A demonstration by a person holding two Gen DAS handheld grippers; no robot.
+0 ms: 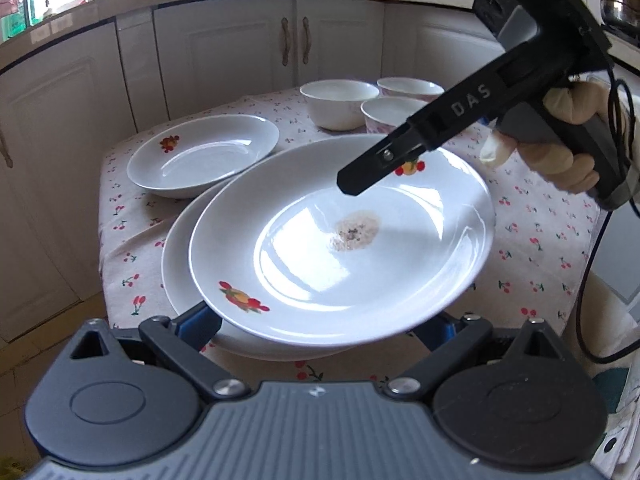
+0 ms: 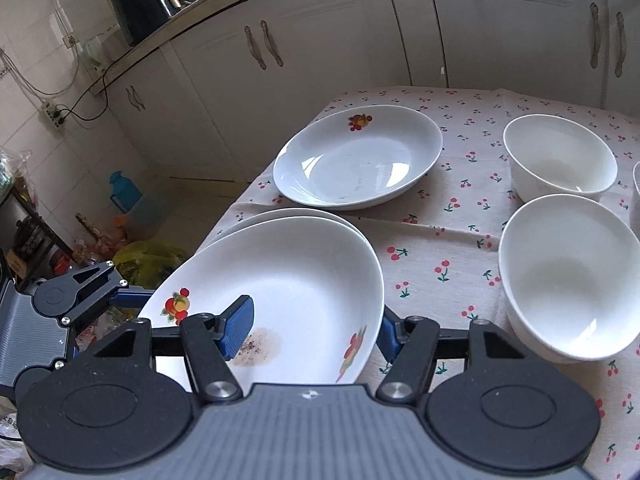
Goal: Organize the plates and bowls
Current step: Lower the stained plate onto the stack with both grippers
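Left wrist view: a stained white plate (image 1: 340, 240) sits tilted atop a second plate (image 1: 176, 264) on the cherry-print table (image 1: 540, 248). The left claw (image 1: 320, 324) straddles its rim at 6 o'clock; whether it is clenched cannot be told. The right claw (image 2: 316, 328) grasps the same plate's rim, one finger (image 2: 240, 326) inside. A third plate (image 1: 204, 156) lies apart at 10 o'clock; three bowls (image 1: 340, 104) stand unstacked at 12 o'clock. Stacking seems roughly half done.

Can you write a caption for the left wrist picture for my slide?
Two grippers lift a stained fruit-print plate over another plate on a cherry tablecloth, three white bowls behind.
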